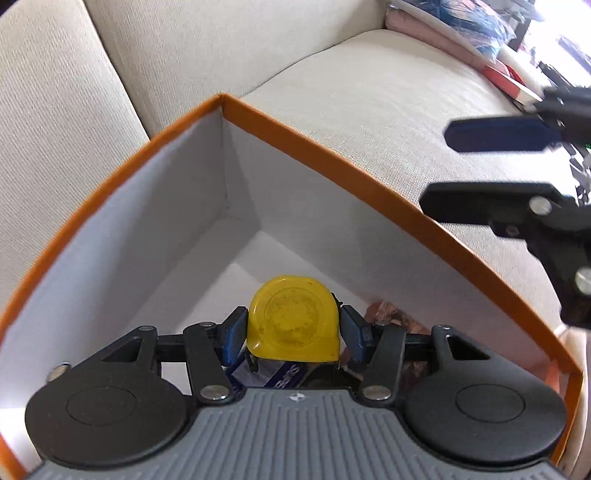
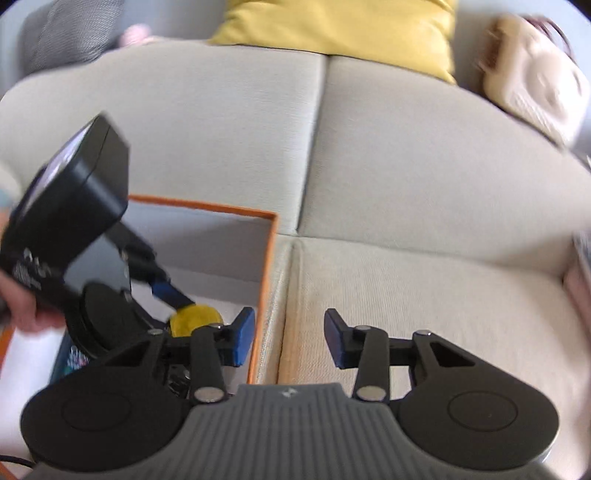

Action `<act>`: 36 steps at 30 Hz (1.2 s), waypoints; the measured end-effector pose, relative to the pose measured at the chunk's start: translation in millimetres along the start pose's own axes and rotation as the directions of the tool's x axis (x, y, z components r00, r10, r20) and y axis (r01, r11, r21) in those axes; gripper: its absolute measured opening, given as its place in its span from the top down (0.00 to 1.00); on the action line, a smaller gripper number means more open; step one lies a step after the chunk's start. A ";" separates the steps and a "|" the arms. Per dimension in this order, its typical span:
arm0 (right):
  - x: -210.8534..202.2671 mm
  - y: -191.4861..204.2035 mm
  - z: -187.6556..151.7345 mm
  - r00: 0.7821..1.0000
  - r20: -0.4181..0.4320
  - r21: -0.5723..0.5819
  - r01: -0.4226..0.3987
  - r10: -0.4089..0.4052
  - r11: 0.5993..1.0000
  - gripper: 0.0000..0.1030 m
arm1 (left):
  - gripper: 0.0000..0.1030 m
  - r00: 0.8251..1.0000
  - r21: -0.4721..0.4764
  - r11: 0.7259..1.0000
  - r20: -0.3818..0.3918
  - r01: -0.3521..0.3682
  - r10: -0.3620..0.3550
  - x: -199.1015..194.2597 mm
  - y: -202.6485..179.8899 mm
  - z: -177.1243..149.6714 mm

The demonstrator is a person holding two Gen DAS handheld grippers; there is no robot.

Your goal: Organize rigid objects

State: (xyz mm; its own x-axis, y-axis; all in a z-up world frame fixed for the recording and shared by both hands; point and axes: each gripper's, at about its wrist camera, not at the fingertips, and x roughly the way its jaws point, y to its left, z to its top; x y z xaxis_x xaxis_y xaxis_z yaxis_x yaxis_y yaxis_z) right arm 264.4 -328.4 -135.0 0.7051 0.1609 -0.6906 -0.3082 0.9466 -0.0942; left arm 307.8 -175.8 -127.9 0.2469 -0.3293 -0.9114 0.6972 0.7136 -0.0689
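Observation:
My left gripper [image 1: 293, 334] is shut on a yellow tape measure [image 1: 293, 319] and holds it low inside an orange-rimmed box with white walls [image 1: 314, 127]. Other items lie on the box floor under it, partly hidden. In the right wrist view the tape measure [image 2: 197, 317] shows inside the box [image 2: 271, 236], held by the left gripper [image 2: 177, 295]. My right gripper [image 2: 290, 339] is open and empty, over the box's right rim and the sofa seat. It also shows in the left wrist view [image 1: 476, 166], above the box's right wall.
The box stands on a cream sofa [image 2: 406, 280]. A yellow cushion [image 2: 340, 29] and a beige bag [image 2: 532, 88] rest at the sofa back. Folded pink fabric and books [image 1: 461, 44] lie at the far end of the seat.

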 end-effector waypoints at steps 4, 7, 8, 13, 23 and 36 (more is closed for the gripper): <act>-6.1 -14.6 1.4 1.000 -0.019 0.063 0.024 -0.023 0.998 0.59 | 0.40 1.000 -0.040 0.999 0.012 0.010 -0.010 6.8 -0.3 4.7; -6.8 -11.4 0.4 0.999 -0.027 0.071 0.037 -0.035 0.997 0.59 | 0.39 1.000 -0.071 0.997 0.022 0.016 -0.015 10.2 -2.2 3.5; -11.3 -9.2 -0.3 0.999 -0.028 0.071 0.037 -0.035 0.997 0.59 | 0.39 1.000 -0.079 0.997 0.029 0.011 -0.009 11.8 -3.1 2.3; -22.7 -19.4 -4.4 0.999 -0.037 0.086 0.036 -0.033 0.996 0.59 | 0.28 0.999 -0.095 0.995 0.037 0.015 -0.011 5.8 -11.1 -3.2; -58.9 -9.0 -15.7 1.000 -0.017 0.169 0.021 -0.018 0.985 0.50 | 0.28 0.965 -0.121 0.985 0.215 -0.123 0.147 -60.4 -21.6 -24.4; -139.1 44.0 -46.9 0.996 0.076 0.283 -0.069 0.049 0.957 0.44 | 0.30 0.749 -0.411 0.874 0.485 -0.260 0.450 -195.6 -66.2 -138.9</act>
State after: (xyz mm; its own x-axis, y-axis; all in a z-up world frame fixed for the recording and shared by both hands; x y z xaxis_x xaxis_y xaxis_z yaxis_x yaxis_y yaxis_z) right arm 122.7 -322.2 -76.8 0.7356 0.2279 -0.6379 -0.1625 0.9736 0.1605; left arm 119.9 -72.8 -1.4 0.8258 -0.2255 -0.5169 0.2690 0.9631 0.0096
